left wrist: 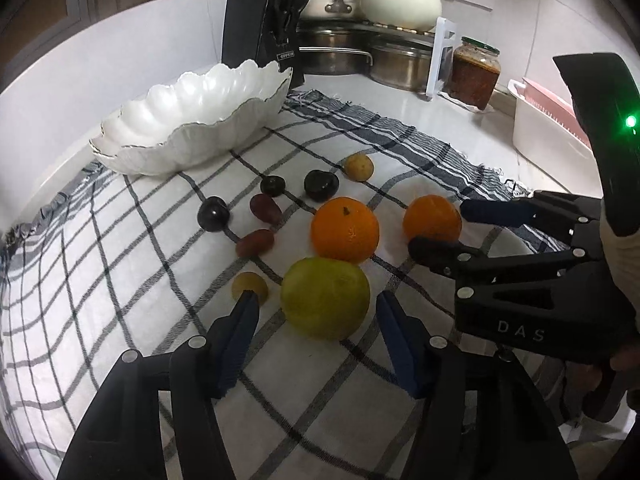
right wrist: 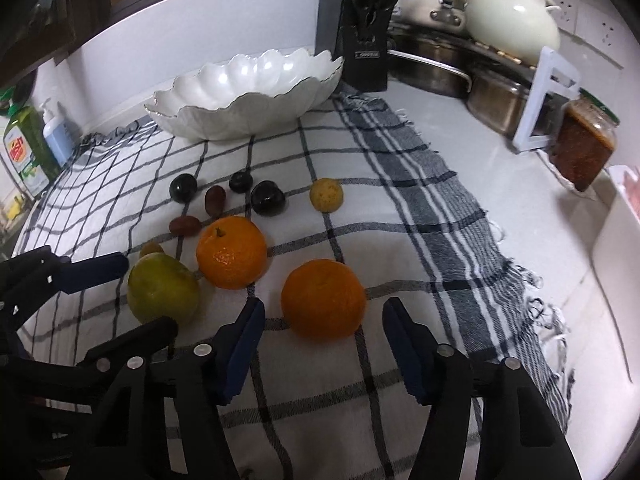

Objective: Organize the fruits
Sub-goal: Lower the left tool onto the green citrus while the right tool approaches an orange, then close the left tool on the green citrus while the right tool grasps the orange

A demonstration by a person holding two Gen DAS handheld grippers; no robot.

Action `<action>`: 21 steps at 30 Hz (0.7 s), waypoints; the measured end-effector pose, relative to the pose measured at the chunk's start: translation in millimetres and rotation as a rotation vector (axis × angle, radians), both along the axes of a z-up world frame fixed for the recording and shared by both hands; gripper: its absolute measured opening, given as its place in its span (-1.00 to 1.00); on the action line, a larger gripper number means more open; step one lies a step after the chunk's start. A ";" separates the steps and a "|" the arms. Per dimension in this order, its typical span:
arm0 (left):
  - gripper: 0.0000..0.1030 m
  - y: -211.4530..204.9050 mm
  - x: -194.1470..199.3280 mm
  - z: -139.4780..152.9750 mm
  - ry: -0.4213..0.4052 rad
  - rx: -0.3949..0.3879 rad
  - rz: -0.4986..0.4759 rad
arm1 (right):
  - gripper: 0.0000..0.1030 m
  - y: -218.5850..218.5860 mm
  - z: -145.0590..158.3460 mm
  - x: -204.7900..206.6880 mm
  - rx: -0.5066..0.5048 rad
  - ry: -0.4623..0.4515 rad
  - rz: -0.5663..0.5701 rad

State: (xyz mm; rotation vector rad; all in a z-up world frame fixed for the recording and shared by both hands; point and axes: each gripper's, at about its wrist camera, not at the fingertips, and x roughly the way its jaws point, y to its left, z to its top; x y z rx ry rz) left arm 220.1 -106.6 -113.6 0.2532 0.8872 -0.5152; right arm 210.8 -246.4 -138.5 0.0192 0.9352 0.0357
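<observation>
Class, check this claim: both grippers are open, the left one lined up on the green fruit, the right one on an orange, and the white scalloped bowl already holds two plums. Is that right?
Not quite. The white scalloped bowl is empty, as the right wrist view shows; the plums lie on the checked cloth. The rest holds: the left gripper is open at the green fruit, the right gripper open at an orange.

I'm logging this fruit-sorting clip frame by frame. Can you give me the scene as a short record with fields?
surface: checked cloth on a white counter
bowl: white scalloped bowl, no fruit visible inside
left gripper: open, fingers on either side of the green fruit
right gripper: open, fingers on either side of an orange
other fruit on cloth: second orange, three dark plums, two reddish oval fruits, two small yellow fruits
task state: all visible fruit on the cloth
</observation>
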 end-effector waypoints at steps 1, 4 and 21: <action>0.16 -0.4 1.0 -1.1 0.004 -0.002 0.002 | 0.16 0.4 -1.0 1.5 0.001 0.004 0.004; 0.11 -1.7 4.4 -3.8 0.015 -0.008 0.008 | 0.10 -0.3 -3.7 5.4 0.007 0.014 0.017; -0.06 -3.5 11.7 -1.6 0.029 -0.057 0.019 | -0.14 -3.9 -0.2 5.1 0.026 0.014 0.021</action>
